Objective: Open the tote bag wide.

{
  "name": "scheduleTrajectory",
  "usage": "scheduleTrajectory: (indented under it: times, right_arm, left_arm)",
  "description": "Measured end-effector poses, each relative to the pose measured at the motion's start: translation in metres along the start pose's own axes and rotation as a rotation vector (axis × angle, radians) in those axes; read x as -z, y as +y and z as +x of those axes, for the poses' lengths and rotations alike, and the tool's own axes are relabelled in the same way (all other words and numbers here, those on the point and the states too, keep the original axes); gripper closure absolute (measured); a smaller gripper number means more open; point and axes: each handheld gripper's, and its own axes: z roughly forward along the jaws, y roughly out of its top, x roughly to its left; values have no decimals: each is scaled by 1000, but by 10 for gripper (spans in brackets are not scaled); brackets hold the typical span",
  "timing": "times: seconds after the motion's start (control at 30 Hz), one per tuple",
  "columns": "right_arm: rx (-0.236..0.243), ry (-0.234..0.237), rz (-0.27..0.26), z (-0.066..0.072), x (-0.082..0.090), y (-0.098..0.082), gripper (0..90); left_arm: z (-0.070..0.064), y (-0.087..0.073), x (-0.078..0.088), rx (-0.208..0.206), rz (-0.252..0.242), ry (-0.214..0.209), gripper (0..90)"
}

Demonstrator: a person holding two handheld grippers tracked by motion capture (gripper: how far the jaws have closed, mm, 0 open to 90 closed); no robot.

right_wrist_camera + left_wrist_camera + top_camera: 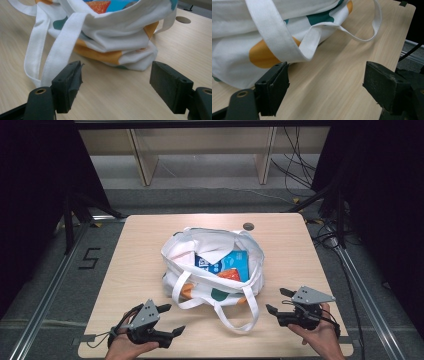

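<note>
From the high view, the white tote bag [212,270] sat mid-table [150,245], with the left gripper [169,319] and right gripper [276,301] both spread and empty near its front. In the left gripper view, a strap [274,32] lay just beyond the jaws; pinching it squarely would serve best. In the right gripper view, the bag's contents [105,5] were cut off, possibly a packet.
</note>
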Motion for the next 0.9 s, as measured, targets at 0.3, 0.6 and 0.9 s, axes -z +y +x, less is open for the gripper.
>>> scheduleTrajectory:
  times: [0.3,0.6,0.9]
  right_arm:
    - [-32,17,18,11,3,-13,266]
    - [-17,36,73,16,3,-29,265]
    - [8,35,91,20,3,-33,263]
  left_arm:
    - [1,-15,0,-24,32,38,194]
    - [-2,-26,-5,-5,59,36,181]
    - [-4,-28,-8,-36,92,47,168]
